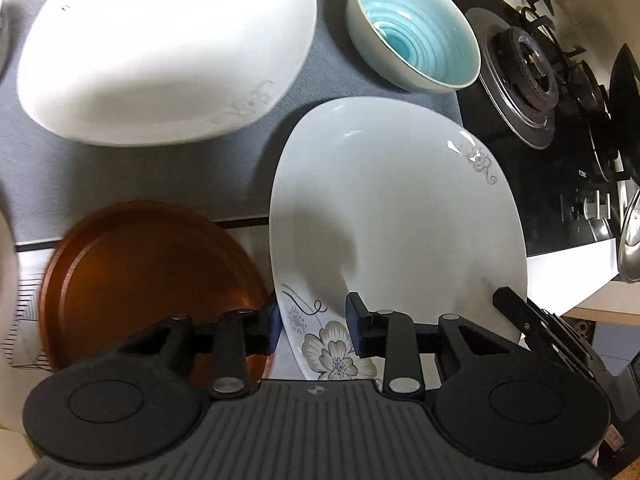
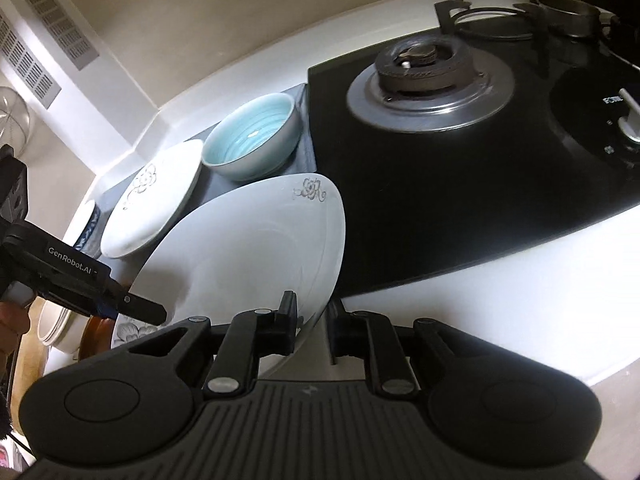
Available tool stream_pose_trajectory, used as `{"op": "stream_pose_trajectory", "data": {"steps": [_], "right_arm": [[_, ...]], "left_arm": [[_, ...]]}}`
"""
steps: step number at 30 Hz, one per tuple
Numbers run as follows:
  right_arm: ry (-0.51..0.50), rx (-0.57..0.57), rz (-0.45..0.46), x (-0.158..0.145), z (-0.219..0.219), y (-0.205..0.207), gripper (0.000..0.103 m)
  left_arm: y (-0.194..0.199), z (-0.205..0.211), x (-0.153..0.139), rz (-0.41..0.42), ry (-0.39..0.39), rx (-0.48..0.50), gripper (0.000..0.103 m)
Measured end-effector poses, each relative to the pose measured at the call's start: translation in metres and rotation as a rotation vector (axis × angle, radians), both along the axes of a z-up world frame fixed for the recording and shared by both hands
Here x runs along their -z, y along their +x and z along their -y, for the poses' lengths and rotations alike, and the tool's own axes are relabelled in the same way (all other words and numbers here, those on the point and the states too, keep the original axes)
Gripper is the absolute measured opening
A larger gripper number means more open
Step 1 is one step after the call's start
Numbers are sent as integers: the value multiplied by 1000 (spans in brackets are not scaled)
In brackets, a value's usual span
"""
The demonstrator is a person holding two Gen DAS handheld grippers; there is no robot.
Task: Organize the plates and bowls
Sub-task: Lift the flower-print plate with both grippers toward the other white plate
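both grippers at the edge of the flowered white plate, beside the stove.

the left gripper (image 1: pixel 314 330) has its fingers on both sides of the near rim of the flowered plate (image 1: pixel 396 216), narrow, and seems to hold it. the right gripper (image 2: pixel 314 322) stands at the same plate's right edge with a gap between its fingers; i cannot tell if it grips. the plate is tilted, just left of the black stove (image 1: pixel 560 152). the blue bowl (image 1: pixel 414 30) sits behind the plate, on the grey mat (image 1: pixel 120 176). the second white plate (image 1: pixel 160 48) lies left of the bowl. the brown plate (image 1: pixel 140 280) lies left of the flowered plate.
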State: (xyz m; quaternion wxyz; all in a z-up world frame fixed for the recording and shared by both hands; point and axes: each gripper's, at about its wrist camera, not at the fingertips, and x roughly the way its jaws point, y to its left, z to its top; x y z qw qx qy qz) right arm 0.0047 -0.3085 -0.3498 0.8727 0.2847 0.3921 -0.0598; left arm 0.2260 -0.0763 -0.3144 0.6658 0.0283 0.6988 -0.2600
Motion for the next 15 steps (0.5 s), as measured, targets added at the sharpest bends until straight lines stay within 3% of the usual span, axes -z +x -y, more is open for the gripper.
{"op": "stream_pose_trajectory", "data": {"steps": [5, 11, 13, 15], "right_arm": [[16, -15, -7, 2, 12, 2, 16], [84, -30, -49, 17, 15, 12, 21], [96, -38, -58, 20, 14, 17, 24], [108, -29, -60, 20, 14, 17, 25]], "left_arm": [[1, 1, 13, -28, 1, -16, 36], [7, -6, 14, -51, -77, -3, 55], [5, -6, 12, -43, -66, 11, 52], [2, -3, 8, -8, -34, 24, 40]]}}
